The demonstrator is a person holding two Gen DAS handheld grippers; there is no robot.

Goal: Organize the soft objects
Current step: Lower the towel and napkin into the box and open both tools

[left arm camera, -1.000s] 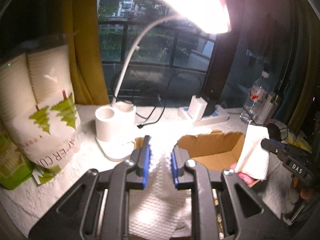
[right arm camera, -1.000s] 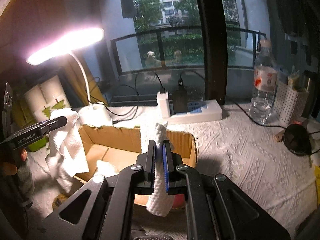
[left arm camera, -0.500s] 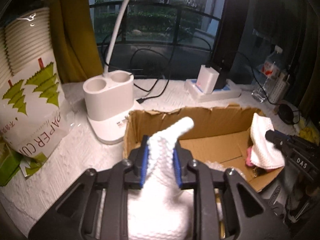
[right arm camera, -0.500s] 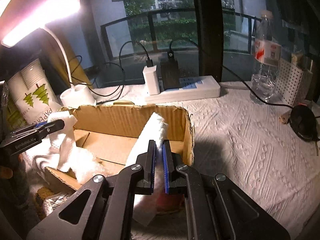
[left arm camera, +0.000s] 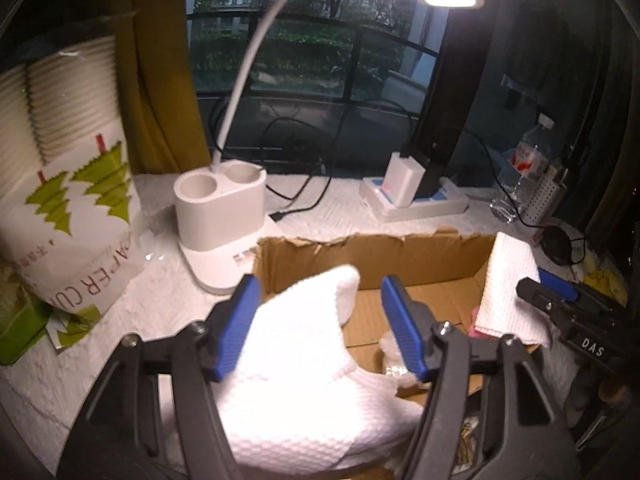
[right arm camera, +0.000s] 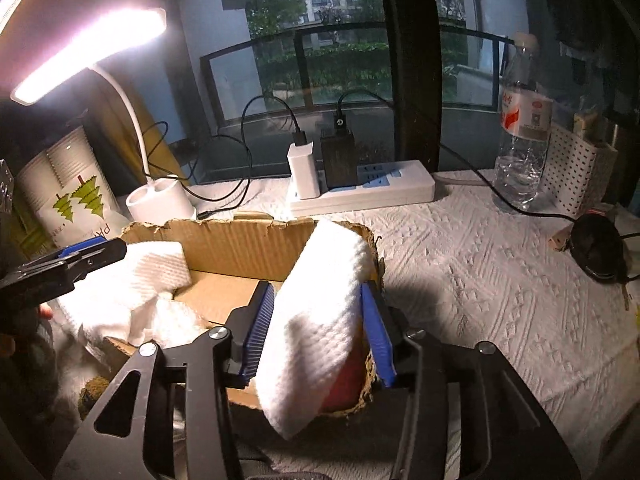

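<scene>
Left jaws: on my left gripper (left arm camera: 320,324) the blue pads stand well apart, having just been opening; a white waffle-textured cloth (left arm camera: 308,376) lies between them, brushing the left pad and clear of the right one, so nothing is pinched.
Right jaws: my right gripper (right arm camera: 318,332) has its blue pads spread about halfway, also just opened; the other end of the white cloth (right arm camera: 320,320) sits in the gap, close against both pads, though whether they press on it I cannot tell.
Cloth: one end droops over the near left corner of an open brown cardboard box (left arm camera: 400,256), the other is draped over the box's right-hand wall (right arm camera: 248,244), hanging partly inside and partly outside.
Box contents: a pink item shows under the cloth at the right wall (right arm camera: 348,384); a crumpled pale bundle (left arm camera: 394,356) lies on the box floor.
Behind the box: a white gooseneck desk lamp with a two-cup base (left arm camera: 220,204) stands just left, lit; a white power strip with chargers plugged in (right arm camera: 360,190) lies further back.
Left edge: a plastic-wrapped sleeve of white paper cups printed with green trees (left arm camera: 68,208) stands upright.
Right side: a clear plastic water bottle with a red label (right arm camera: 522,128) stands on the white textured tablecloth (right arm camera: 500,280).
</scene>
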